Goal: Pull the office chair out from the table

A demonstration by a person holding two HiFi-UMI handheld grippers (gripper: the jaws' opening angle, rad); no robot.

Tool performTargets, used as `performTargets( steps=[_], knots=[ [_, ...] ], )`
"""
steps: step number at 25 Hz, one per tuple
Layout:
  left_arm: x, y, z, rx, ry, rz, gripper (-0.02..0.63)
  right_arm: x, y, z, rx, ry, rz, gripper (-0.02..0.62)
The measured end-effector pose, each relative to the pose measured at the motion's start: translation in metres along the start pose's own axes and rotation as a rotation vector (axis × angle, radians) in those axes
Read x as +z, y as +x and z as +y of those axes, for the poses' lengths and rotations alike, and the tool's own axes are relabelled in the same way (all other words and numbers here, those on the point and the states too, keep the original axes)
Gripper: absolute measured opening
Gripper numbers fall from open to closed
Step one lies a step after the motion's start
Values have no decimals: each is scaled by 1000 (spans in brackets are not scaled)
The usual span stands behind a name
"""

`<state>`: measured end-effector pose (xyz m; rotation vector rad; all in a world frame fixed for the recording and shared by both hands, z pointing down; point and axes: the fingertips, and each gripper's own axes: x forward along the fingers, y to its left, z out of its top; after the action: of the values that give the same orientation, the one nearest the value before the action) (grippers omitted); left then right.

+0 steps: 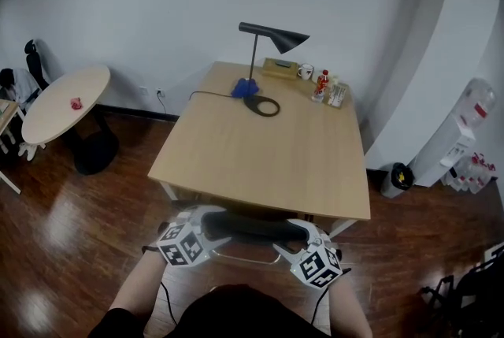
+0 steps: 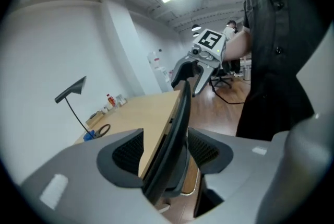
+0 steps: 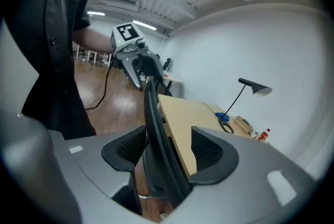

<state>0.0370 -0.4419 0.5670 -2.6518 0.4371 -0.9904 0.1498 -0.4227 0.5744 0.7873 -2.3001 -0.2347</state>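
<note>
2 ends of office chair (image 1: 253,228) backrest | left gripper (image 1: 211,224) wide, astride | right gripper (image 1: 299,232) wide, astride

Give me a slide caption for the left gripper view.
Left gripper, jaws open, straddles the office chair's backrest edge; the right gripper straddles it farther along, beside the table.

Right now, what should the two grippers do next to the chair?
Probably close both jaws. The left gripper and right gripper each stand open astride the chair back, not pressing it, and it sits tucked against the table, so gripping likely comes before pulling.
</note>
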Motion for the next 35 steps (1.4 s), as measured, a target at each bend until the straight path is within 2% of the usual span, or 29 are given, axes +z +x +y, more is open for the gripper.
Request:
performTargets(
  steps=[4,10,14,18,21,23,26,29,31,35],
  knots=[
    [-16,11,-4,-68,54,79,249,-11,13,11,66,-98,98,291],
    [-27,21,-4,-61,167,175,245,-31,31,13,107,-225,233,288],
    [-36,25,-8,-79,258,252,239,-39,36,14,131,-251,297,267],
    [-48,37,-8,-124,267,298,239,-43,38,13,140,-268,334,226],
    [-49,43,-9,-133,261,300,238,-47,40,14,138,-280,373,189],
    [-54,45,-9,-134,281,324,233,-50,42,14,135,-283,398,187],
    [-63,49,-7,-123,326,374,207,-58,46,12,130,-304,476,176],
    [-68,52,-7,-101,376,409,135,-71,48,12,122,-354,562,157],
    [-70,53,-9,-110,403,422,106,-74,47,12,114,-380,576,113],
    [-72,53,-11,-145,413,432,81,-75,47,14,142,-391,572,86]
  ],
)
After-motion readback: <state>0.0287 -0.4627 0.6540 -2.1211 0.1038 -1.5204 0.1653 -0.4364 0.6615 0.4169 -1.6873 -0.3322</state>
